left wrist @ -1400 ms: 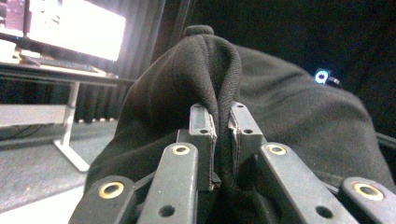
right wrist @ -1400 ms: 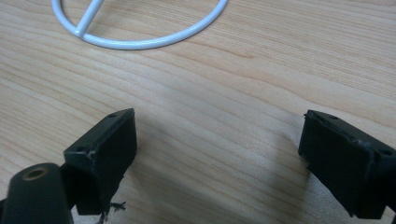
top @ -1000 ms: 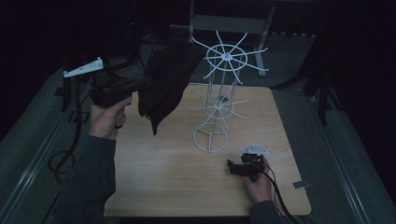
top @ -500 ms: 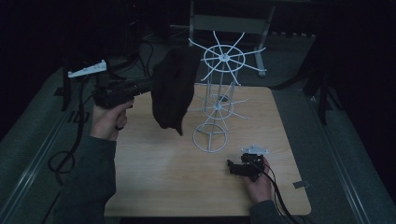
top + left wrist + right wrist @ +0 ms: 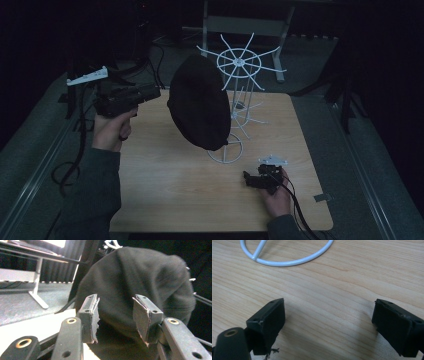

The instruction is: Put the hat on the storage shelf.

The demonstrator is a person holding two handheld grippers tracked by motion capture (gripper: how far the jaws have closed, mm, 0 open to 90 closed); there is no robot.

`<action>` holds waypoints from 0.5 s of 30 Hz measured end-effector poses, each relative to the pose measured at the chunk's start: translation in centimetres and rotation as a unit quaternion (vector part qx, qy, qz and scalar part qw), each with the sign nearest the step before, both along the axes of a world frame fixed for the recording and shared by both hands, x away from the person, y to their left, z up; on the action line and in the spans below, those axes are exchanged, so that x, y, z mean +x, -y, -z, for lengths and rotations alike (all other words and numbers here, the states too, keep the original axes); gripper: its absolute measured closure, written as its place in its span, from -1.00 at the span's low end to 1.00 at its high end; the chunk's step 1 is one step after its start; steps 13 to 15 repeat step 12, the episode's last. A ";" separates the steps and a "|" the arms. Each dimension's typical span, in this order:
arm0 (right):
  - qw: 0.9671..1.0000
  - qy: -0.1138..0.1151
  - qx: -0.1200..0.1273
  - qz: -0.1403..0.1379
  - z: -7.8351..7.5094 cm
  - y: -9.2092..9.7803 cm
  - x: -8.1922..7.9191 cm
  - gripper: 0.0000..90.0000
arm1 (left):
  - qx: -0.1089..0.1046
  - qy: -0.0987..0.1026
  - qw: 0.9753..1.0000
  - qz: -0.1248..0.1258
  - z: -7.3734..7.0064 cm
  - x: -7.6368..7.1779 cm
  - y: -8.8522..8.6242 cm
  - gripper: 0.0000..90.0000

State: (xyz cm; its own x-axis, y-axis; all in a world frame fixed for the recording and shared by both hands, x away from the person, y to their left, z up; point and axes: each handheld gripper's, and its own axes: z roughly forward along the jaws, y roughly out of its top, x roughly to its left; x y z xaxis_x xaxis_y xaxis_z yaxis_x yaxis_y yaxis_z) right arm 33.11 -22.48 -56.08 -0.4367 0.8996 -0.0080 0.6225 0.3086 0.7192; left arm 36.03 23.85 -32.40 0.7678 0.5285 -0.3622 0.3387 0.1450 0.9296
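Note:
A black knit hat (image 5: 200, 102) hangs in the air against the left side of a white wire rack (image 5: 239, 62), its top near one of the upper spokes. My left gripper (image 5: 156, 91) is raised just left of the hat. In the left gripper view the hat (image 5: 140, 280) fills the space beyond my left gripper (image 5: 115, 315), whose jaws stand apart and open; I cannot tell if they touch the fabric. My right gripper (image 5: 248, 178) rests low on the wooden table (image 5: 165, 185), open, with bare wood between the jaws of the right gripper (image 5: 328, 320).
The rack's round base ring (image 5: 287, 262) lies just ahead of the right gripper. Cables (image 5: 75, 150) trail off the table's left side. A metal table frame (image 5: 245, 25) stands behind the table, and dark floor surrounds it.
The hat has swung right and upward from beside the left gripper to the rack. The left gripper followed it slightly to the right. The right gripper has not moved.

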 end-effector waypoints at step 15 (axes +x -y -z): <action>1.000 0.000 0.000 0.000 0.0 0.0 0.0 -0.75 | 0.043 -0.010 0.997 -0.068 1.4 -0.6 -0.5 0.22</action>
